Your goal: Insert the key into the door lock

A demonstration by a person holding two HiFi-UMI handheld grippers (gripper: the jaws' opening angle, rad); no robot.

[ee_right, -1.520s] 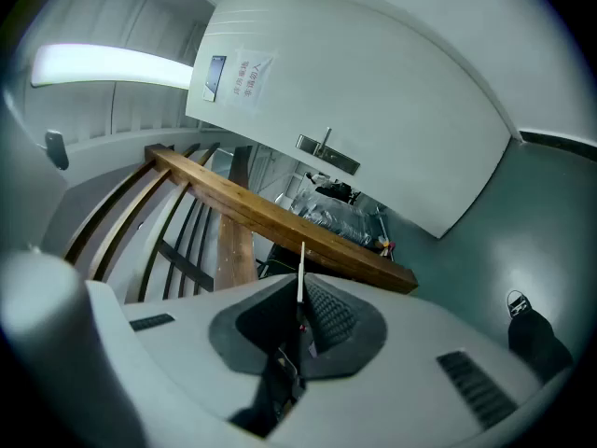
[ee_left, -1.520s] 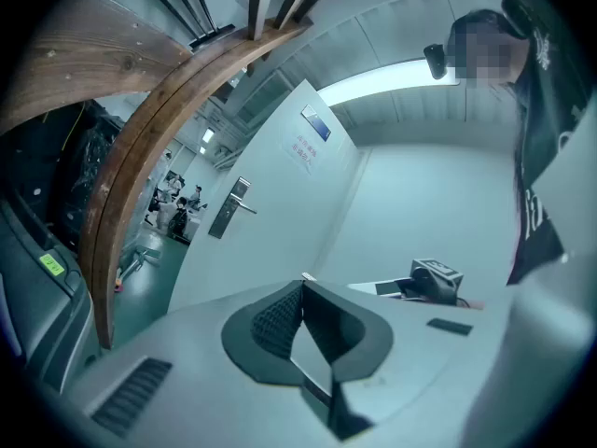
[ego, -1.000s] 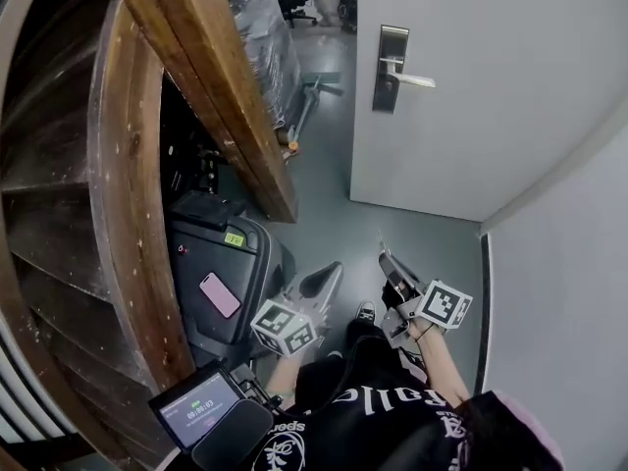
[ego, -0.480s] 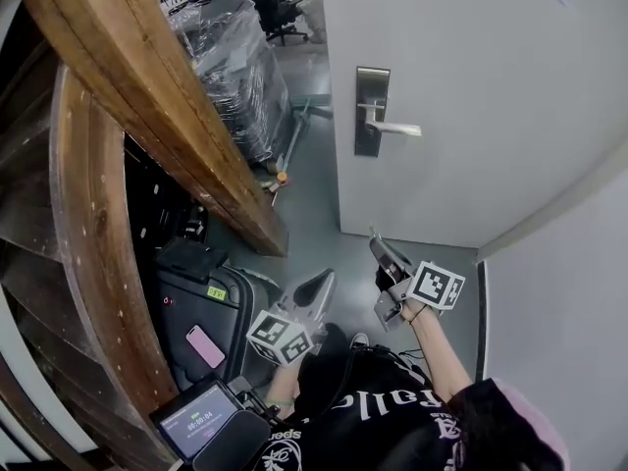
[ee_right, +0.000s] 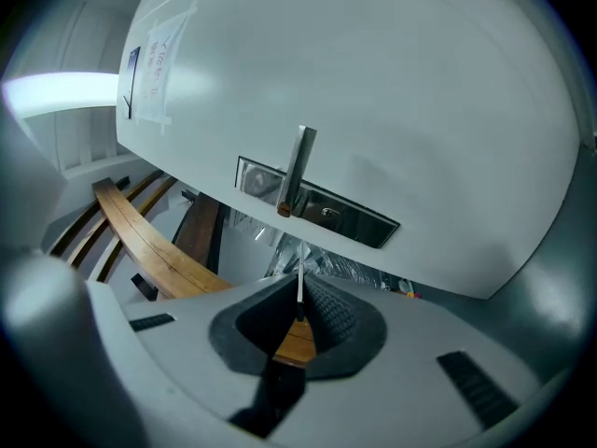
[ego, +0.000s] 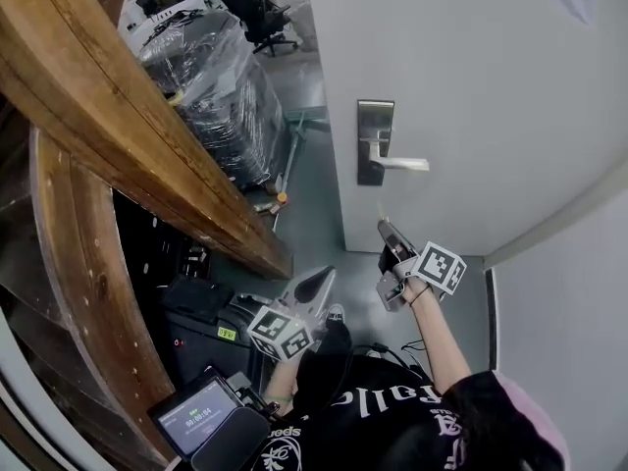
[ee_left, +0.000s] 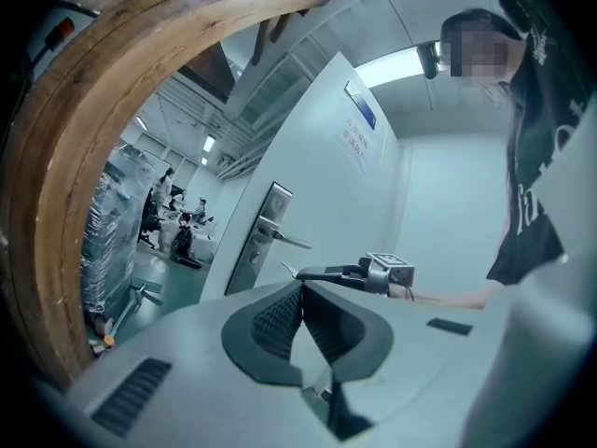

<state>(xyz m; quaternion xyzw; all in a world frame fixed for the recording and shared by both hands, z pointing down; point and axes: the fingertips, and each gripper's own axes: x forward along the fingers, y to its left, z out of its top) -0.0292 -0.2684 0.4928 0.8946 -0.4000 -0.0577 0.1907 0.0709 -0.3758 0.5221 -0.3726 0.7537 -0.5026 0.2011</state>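
Right gripper point(ego: 386, 228) points up at the white door point(ego: 491, 77), just below its metal lock plate point(ego: 374, 141) and lever handle point(ego: 400, 164), touching neither. Its jaws are pinched together on a thin key point(ee_right: 299, 286), blade aimed toward the plate. Left gripper point(ego: 316, 285), lower and well apart from the door, has its jaws closed on nothing.

A wooden beam point(ego: 118, 126) crosses at 10 o'clock, a plastic-wrapped stack point(ego: 211, 96) and an office chair point(ego: 257, 13) stand near 12 on the grey-green floor point(ego: 312, 219), and a white wall point(ego: 564, 302) is at 4.
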